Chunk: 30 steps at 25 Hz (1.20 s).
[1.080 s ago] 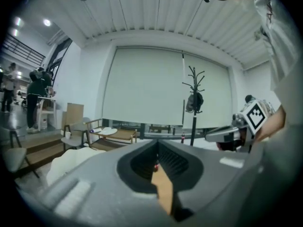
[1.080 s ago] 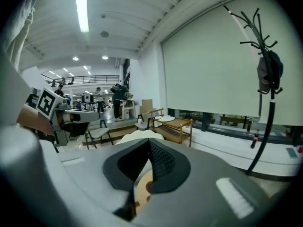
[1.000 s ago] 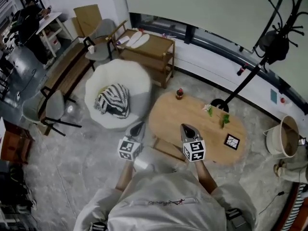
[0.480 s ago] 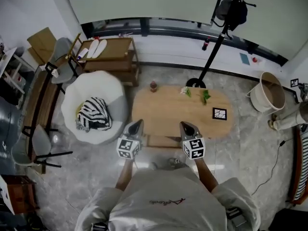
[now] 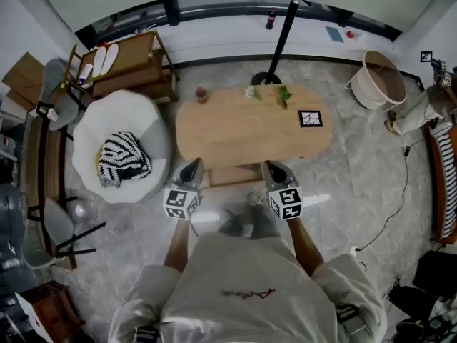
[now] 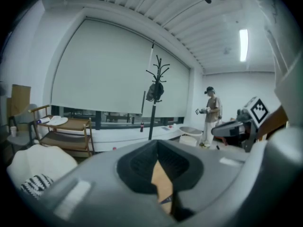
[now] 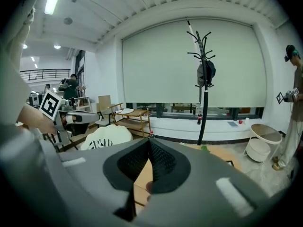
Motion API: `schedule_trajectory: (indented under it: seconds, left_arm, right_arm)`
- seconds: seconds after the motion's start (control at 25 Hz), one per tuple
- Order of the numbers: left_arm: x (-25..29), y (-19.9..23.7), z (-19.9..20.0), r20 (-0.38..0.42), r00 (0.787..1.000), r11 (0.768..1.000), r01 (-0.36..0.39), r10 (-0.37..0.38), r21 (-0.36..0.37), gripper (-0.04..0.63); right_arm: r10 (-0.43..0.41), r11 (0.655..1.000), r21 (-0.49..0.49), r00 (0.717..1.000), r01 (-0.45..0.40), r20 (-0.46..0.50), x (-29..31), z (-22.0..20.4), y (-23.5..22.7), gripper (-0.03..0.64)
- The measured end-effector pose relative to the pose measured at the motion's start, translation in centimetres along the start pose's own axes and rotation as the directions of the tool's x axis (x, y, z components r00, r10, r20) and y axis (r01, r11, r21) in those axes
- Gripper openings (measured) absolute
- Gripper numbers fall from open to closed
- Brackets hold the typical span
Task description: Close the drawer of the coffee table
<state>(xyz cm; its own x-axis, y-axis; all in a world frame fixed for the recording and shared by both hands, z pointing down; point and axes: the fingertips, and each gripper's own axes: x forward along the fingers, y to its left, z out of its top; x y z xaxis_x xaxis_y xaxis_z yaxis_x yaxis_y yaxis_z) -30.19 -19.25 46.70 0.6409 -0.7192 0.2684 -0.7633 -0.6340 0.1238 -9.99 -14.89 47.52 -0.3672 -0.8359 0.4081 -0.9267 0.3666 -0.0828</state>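
Two grippers, handheld, both with jaws pressed together and nothing between them; probably kept so to serve as blunt pushers. Left gripper and right gripper flank the drawer, which juts out from under the near long edge of the coffee table, about mid-length. Forearms reach forward in parallel, tips aimed slightly downward at that edge; contact cannot be told.

Drawer mostly hidden under tabletop; coat stand top cut off by head view's upper edge.
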Motion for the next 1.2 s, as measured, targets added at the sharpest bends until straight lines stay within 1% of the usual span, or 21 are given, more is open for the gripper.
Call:
schedule_trajectory:
  seconds: [0.12,0.24,0.36,0.48,0.6,0.72,0.88,1.04,1.2]
  left_arm:
    - [-0.6,-0.7,-2.7,-0.048,0.999,1.0,0.013,-0.014,-0.013,0.0]
    - [-0.5,-1.2,-5.5,-0.096,0.995,1.0,0.004,-0.006,-0.019,0.0]
    - [-0.4,-1.6,-7.9,-0.139,0.99,0.999,-0.015,0.009,-0.041,0.0]
    - [-0.3,-1.8,-9.7,-0.173,0.984,0.997,-0.045,0.035,-0.059,0.0]
    - [0.8,-2.0,-11.1,-0.188,0.98,0.994,-0.081,0.067,-0.069,0.0]
    - [1.6,-2.9,-12.8,-0.208,0.973,0.99,-0.116,0.097,-0.082,0.0]
    - [2.2,-4.2,-15.8,-0.245,0.962,0.985,-0.145,0.118,-0.096,0.0]
    - [2.8,-4.9,-19.2,-0.28,0.952,0.978,-0.164,0.122,-0.13,0.0]
    - [3.4,-5.7,-22.8,-0.318,0.943,0.976,-0.15,0.094,-0.157,0.0]
  right_arm:
    - [-0.018,0.999,0.034,0.999,0.02,-0.035,-1.3,-2.6,0.3,0.005]
    - [-0.021,0.999,0.045,0.998,0.023,-0.058,-1.5,-4.5,-0.3,0.005]
    - [-0.011,0.998,0.053,0.997,0.015,-0.082,-1.1,-5.8,-1.5,0.005]
    - [0.013,0.998,0.064,0.995,-0.007,-0.103,-0.2,-7.0,-2.5,0.005]
    - [0.048,0.997,0.071,0.993,-0.04,-0.111,1.4,-8.2,-3.8,0.005]
    - [0.087,0.994,0.083,0.989,-0.077,-0.123,2.6,-9.9,-4.9,0.005]
    - [0.134,0.988,0.093,0.981,-0.122,-0.143,3.7,-12.5,-5.4,0.005]
    - [0.162,0.985,0.086,0.972,-0.149,-0.171,4.9,-15.3,-5.9,0.005]
    - [0.166,0.985,0.079,0.964,-0.152,-0.208,5.8,-18.3,-6.1,0.005]
